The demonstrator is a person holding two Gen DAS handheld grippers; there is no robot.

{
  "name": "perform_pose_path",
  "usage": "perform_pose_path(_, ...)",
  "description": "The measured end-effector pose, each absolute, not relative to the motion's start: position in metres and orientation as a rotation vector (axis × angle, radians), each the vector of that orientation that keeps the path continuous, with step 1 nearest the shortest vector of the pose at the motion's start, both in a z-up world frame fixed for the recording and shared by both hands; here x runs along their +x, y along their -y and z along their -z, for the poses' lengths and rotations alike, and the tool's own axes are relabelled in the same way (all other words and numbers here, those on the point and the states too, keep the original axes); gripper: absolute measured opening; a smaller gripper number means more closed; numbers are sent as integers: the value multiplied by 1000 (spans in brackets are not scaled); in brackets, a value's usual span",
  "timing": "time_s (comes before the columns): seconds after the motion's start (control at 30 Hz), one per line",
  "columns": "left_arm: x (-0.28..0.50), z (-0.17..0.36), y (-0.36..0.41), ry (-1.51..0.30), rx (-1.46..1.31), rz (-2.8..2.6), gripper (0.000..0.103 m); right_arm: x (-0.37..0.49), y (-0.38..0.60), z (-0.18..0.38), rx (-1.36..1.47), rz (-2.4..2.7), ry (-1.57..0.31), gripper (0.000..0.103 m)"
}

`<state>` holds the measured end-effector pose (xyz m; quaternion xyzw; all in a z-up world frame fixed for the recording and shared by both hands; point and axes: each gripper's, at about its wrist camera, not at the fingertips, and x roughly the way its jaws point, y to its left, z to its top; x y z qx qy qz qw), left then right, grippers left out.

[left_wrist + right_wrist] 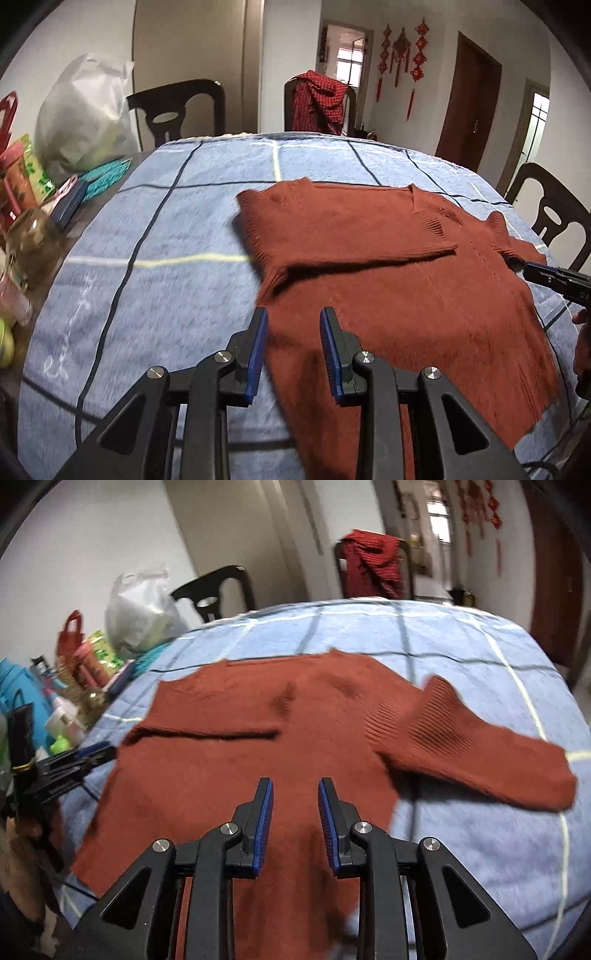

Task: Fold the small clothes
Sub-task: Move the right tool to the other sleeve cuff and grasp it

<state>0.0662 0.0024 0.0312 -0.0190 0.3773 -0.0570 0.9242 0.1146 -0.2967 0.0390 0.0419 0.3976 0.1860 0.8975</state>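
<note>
bag [83, 114] bulging beside jar [31, 247]

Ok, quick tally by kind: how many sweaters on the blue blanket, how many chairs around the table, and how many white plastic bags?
Rust sweater on the blue blanket: 1
Chairs: 3, namely dark chair, chair draped with red cloth, right-edge chair
White plastic bag: 1
Total: 5

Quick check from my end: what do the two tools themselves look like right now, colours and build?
Both match: the left tool and right tool have black angular frames with triangular cut-outs, round silver pivot bolts, and two straight fingers faced with ribbed blue pads. No sleeves are visible.
</note>
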Motion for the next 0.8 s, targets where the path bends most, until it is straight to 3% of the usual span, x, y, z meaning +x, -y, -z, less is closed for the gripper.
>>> perform_pose_path(0.47,69,-42,1,-755,-52,141,31,110,360,-32,262,-245,-820,26)
perform_pose_path(0.53,72,-44,3,-748,-48,143,31,111,370,-31,296,-220,-816,29)
perform_pose_path(0.6,76,-45,6,-745,-44,151,31,110,385,-29,350,-189,-814,44)
perform_pose_path(0.8,103,-36,16,-754,24,108,31,113,431,-23,531,-85,-816,45)
